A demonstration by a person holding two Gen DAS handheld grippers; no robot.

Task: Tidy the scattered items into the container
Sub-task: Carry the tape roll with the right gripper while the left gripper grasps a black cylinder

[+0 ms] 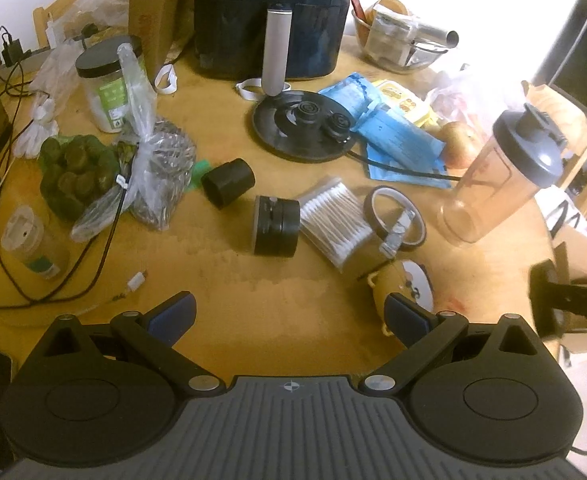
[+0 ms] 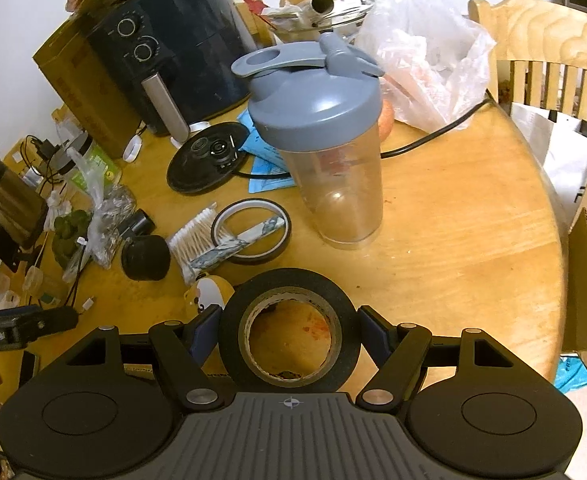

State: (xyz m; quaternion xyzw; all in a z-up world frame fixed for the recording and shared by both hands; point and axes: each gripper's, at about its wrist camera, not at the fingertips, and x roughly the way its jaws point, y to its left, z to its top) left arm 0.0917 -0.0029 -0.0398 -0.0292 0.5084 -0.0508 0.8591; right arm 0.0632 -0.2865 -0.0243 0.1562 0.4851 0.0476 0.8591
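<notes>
Your left gripper [image 1: 289, 314] hangs over the wooden worktop [image 1: 253, 320] with its jaws wide apart and nothing between them. Ahead of you lie a black cylinder [image 1: 275, 226], a pack of cotton swabs [image 1: 335, 220] touching a tape ring [image 1: 393, 216], and a shaker bottle [image 1: 501, 176] to the right

Light: warm indoor, yellow cast | Glare: window [image 1: 493, 20] at upper right of left view blown white, washing out the bags beside it | Shadows: soft, short on table [image 2: 453, 240] | Distortion: strong fisheye bend, dark corners | Focus: mildly soft throughout
</notes>
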